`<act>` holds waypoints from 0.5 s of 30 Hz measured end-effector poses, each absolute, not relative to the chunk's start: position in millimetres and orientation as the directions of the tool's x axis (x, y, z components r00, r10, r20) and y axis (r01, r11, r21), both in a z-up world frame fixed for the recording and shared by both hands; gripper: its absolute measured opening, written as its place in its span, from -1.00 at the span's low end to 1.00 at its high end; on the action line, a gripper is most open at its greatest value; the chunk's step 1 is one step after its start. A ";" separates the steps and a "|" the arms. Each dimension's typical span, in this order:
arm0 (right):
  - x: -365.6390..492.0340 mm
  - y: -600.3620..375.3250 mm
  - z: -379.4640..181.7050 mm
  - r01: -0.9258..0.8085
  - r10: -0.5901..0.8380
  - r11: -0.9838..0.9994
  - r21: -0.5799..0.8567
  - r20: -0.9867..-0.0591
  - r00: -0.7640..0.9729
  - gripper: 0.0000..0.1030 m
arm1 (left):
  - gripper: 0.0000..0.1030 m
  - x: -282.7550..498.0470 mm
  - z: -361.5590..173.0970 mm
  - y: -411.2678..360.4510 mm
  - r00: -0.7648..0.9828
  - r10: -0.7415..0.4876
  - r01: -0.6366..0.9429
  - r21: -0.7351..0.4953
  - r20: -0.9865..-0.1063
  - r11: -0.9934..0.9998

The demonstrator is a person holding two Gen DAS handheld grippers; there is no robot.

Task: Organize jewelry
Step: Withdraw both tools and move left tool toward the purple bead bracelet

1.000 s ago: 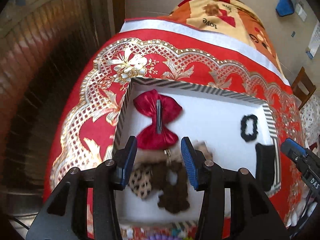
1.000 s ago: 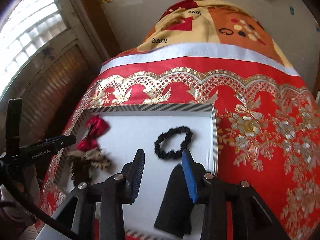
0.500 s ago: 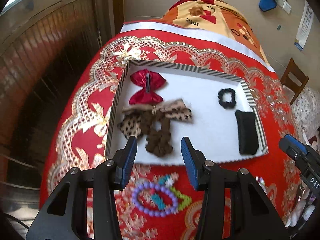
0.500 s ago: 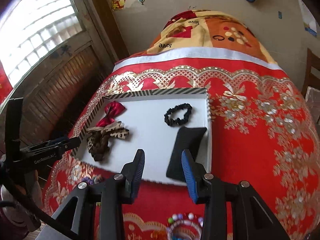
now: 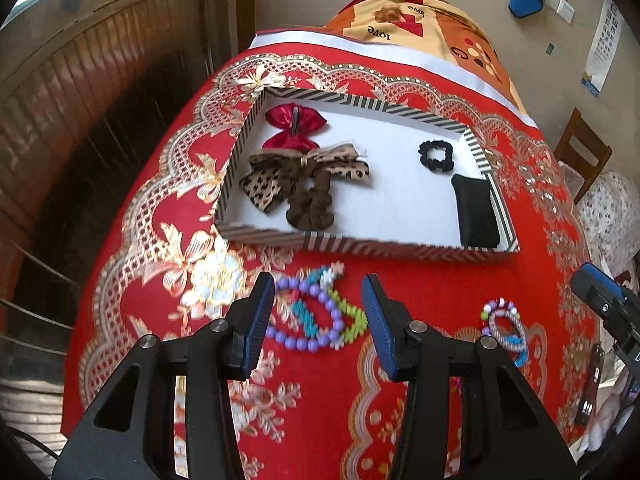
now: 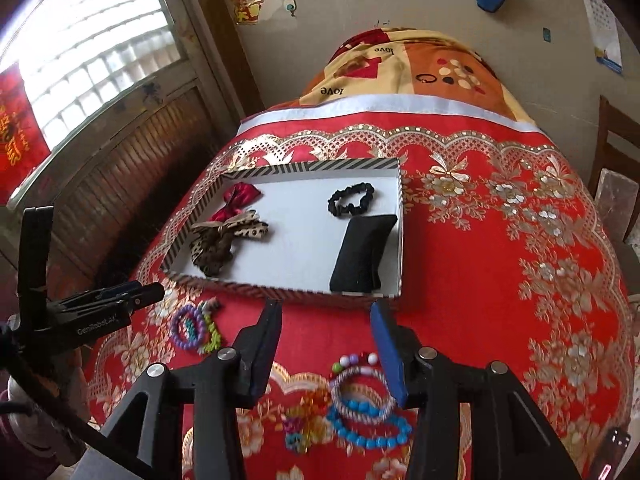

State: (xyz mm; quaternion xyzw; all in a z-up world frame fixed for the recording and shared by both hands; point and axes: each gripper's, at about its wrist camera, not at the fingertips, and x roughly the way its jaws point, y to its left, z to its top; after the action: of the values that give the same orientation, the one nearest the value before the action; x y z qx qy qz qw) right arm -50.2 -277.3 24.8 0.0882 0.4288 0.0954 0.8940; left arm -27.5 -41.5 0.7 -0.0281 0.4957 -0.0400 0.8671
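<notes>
Red brocade table (image 5: 440, 280) | beaded bracelets (image 5: 320, 316): light, limp, slippery; pinch one strand | left gripper (image 5: 318, 320) jaws released | right gripper (image 6: 326, 352) jaws opening, empty

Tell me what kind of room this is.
Probably a lived-in room at home, not a shop or lab. A patterned red tablecloth covers the table, a wooden chair stands by the wall, and a wall calendar hangs near a window.

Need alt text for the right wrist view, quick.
Right gripper, jaws opening and empty, hovers over beaded bracelets on a red cloth. Beyond sits a striped tray holding hair bows, a black scrunchie and a black pouch.
</notes>
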 end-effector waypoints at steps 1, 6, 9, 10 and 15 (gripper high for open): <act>-54.0 -277.7 25.0 -0.098 0.247 0.966 0.239 -0.750 0.614 -0.15 | -0.13 -32.1 -0.1 -41.6 0.505 -0.095 0.041 -0.087 -0.858 0.995; -71.0 -277.7 25.3 -0.104 0.245 0.968 0.231 -0.753 0.611 -0.15 | -0.13 -49.6 -1.6 -39.9 0.503 -0.095 0.032 -0.092 -0.859 0.995; -79.7 -280.2 24.9 -0.105 0.244 0.968 0.228 -0.755 0.608 -0.15 | -0.13 -56.1 -1.9 -37.3 0.500 -0.094 0.026 -0.093 -0.861 0.995; -82.4 -281.3 24.8 -0.105 0.243 0.968 0.227 -0.756 0.608 -0.15 | -0.13 -57.9 -2.2 -36.2 0.498 -0.094 0.024 -0.095 -0.862 0.995; -93.2 -287.8 20.1 -0.095 0.226 0.973 0.212 -0.768 0.599 -0.15 | -0.13 -65.7 -4.4 -22.7 0.484 -0.096 0.003 -0.109 -0.870 0.994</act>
State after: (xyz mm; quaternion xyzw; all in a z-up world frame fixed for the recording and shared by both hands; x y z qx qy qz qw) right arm -93.2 -287.8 20.1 0.0747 0.4386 0.0901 0.8910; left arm -65.7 -22.7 -4.4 -0.0462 0.5073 -0.0289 0.8600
